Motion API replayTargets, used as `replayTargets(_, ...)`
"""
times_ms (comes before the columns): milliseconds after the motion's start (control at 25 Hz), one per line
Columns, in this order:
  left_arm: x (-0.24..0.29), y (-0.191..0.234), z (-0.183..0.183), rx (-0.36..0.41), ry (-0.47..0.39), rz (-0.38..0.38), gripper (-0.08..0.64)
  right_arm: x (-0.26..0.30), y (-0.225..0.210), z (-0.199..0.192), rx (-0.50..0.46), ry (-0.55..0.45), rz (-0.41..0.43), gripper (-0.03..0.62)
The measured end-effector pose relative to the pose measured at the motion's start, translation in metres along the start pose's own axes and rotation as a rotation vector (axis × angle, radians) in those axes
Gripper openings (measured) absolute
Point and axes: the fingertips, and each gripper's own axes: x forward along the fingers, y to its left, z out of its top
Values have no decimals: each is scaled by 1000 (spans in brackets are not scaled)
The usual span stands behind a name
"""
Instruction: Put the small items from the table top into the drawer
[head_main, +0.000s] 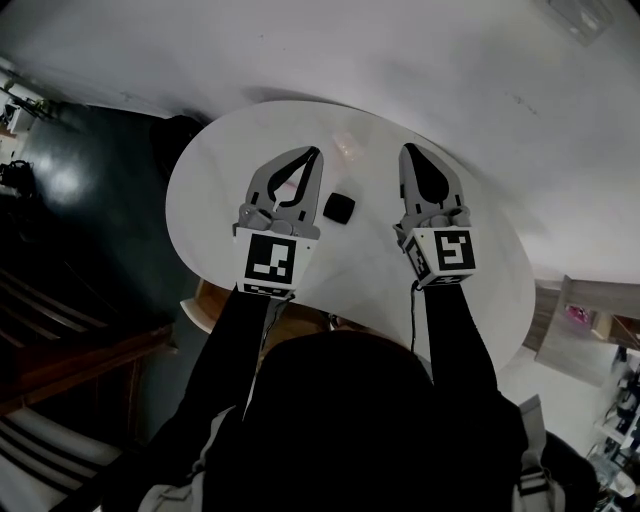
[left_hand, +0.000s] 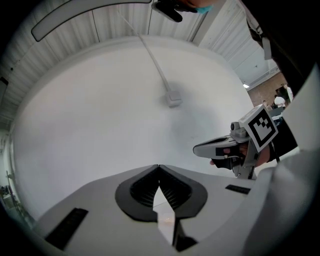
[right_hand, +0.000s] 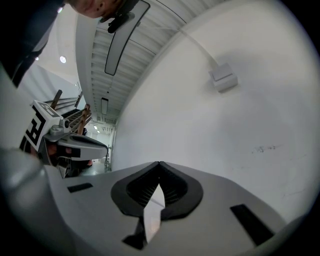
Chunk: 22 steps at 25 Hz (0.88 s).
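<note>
A small black square item (head_main: 338, 208) lies on the round white table (head_main: 210, 200), between my two grippers. Farther back rests a small pale item (head_main: 345, 145). My left gripper (head_main: 314, 152) hovers just left of the black item, jaws shut with nothing between them; its own view shows the tips (left_hand: 158, 166) touching. The right gripper (head_main: 408, 150) is held to the right of the black item, also shut and empty, its tips (right_hand: 159, 163) meeting. Each gripper appears in the other's view: the right gripper (left_hand: 235, 147) and the left gripper (right_hand: 65, 142).
Both gripper views face a white wall with a thin conduit ending in a small box (left_hand: 173, 98) (right_hand: 223, 78). A brown wooden part (head_main: 215, 300) shows under the table's near edge. Dark floor (head_main: 80, 200) lies left; furniture (head_main: 590, 320) stands right.
</note>
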Motion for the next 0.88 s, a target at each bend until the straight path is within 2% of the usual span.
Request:
replayTargets(400, 3, 6, -6, -22, -3, 7, 15, 14, 2, -14, 2, 27, 36, 26)
replayTargets(760, 3, 18, -22, -71, 12, 37, 15, 59, 9, -91, -43, 245, 113, 32)
replayTargets(880, 2, 24, -27, -88, 21, 57, 15, 79, 11, -125, -53, 326, 137, 123)
